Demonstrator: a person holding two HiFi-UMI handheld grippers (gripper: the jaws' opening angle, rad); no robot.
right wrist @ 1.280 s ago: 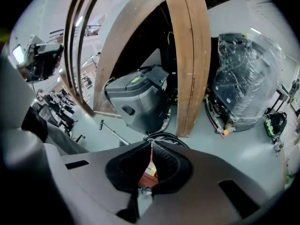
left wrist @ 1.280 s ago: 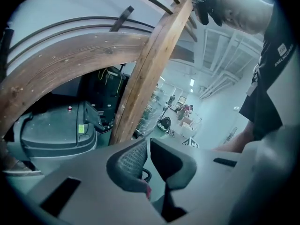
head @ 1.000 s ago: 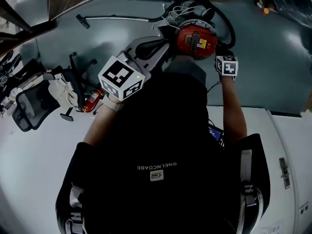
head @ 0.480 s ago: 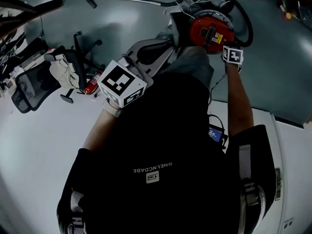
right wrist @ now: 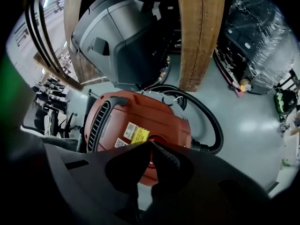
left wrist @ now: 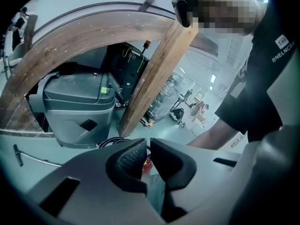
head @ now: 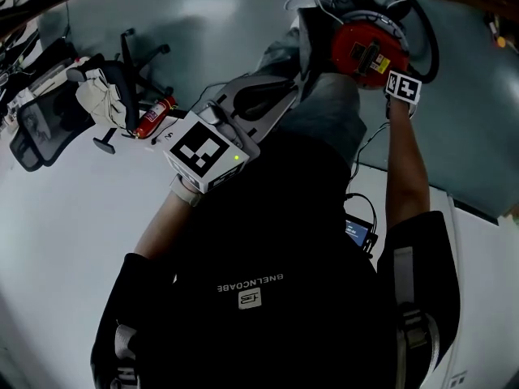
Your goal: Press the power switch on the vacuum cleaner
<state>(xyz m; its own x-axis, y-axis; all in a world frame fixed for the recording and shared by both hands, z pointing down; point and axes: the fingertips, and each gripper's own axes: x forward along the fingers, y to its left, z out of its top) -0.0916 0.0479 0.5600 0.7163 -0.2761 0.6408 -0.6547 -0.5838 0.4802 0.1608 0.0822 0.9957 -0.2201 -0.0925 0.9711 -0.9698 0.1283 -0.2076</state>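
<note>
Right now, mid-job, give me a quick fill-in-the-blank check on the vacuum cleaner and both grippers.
1. The vacuum cleaner has a ____ body.
2. The hose plugged into its side is ____.
3. The jaws of the right gripper are ____ (open or shut).
4. The gripper poised at the vacuum cleaner is the ____ one; the left gripper is held away from it.
Missing words: red; black; shut; right.

Vacuum (right wrist: 140,118): round red body, black slotted grille (right wrist: 96,125), yellow and white labels (right wrist: 135,134) on top, black ribbed hose (right wrist: 213,125) attached; upright on floor (right wrist: 253,121).
</note>
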